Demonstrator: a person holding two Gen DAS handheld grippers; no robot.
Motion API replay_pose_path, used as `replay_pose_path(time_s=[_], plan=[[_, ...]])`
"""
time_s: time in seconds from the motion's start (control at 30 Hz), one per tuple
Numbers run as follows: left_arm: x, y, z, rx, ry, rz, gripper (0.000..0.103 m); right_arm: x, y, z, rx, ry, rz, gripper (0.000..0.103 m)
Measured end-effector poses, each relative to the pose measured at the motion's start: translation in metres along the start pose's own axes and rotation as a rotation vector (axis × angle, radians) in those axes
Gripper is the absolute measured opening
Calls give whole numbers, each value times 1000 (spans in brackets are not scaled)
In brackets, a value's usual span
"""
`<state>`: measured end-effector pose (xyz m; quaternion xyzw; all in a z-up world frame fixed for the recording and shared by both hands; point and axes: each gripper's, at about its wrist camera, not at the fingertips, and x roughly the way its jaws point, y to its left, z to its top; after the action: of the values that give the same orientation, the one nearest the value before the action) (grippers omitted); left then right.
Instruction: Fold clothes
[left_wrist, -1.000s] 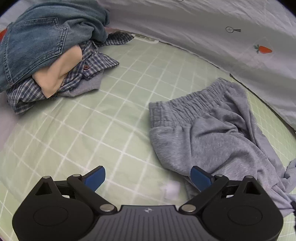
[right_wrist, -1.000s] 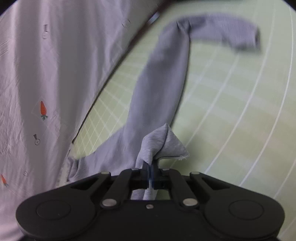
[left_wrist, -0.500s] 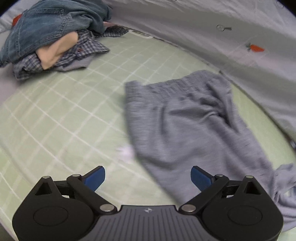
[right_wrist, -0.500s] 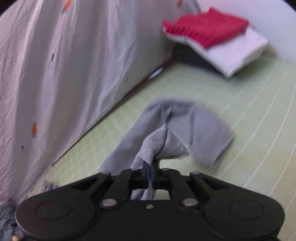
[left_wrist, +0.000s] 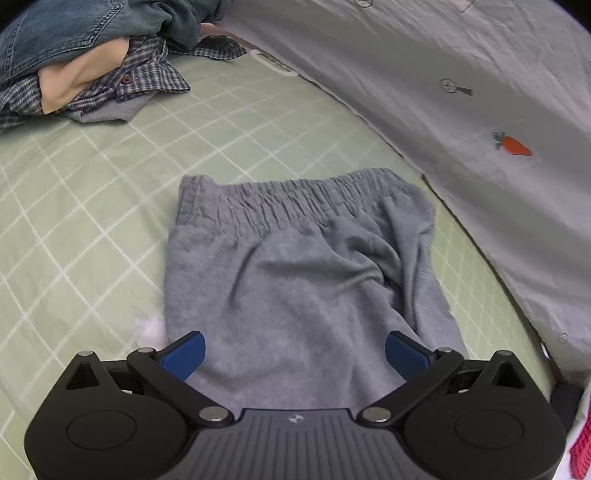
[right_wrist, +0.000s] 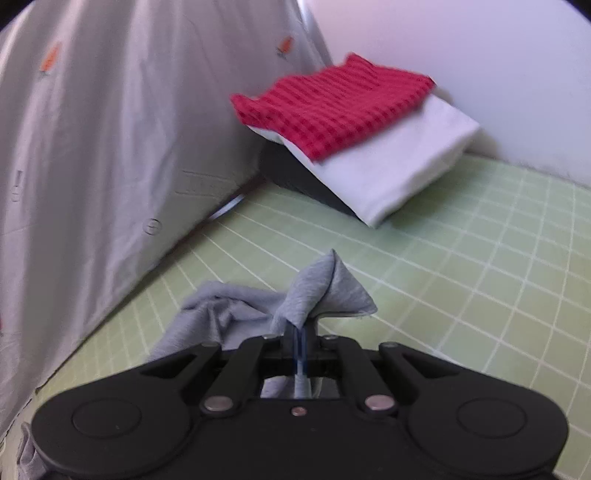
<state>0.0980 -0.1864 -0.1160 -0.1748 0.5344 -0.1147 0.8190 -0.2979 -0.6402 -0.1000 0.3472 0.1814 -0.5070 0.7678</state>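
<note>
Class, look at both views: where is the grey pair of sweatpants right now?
The sweatpants lie on the green sheet ahead of the open left tool, waistband away from it. In the right view, the right tool pinches one end.

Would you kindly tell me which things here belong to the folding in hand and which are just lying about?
In hand:
- grey sweatpants
- right gripper, shut on them
- left gripper, open

Lying about:
- unfolded heap with jeans
- red knit on white stack
</note>
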Motion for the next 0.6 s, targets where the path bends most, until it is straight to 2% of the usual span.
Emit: replay_pose_path(time_s=[0.1,0.23,0.37,0.5,0.6], plan=[[8,7,7,-3,17,8,102,5,-3,-8,-7,21,-36,2],[17,18,14,-30,6,57,102,11,-8,-19,14,53,-80,2],[24,17,30,-30,-60,183,102,12,-6,-22,-3,65,-110,2],[39,12,53,1,-87,320,102,13,-2,-19,-14,69,-127,2],[45,15,65,7,-83,362,101,14,2,-15,-30,65,-133,2]])
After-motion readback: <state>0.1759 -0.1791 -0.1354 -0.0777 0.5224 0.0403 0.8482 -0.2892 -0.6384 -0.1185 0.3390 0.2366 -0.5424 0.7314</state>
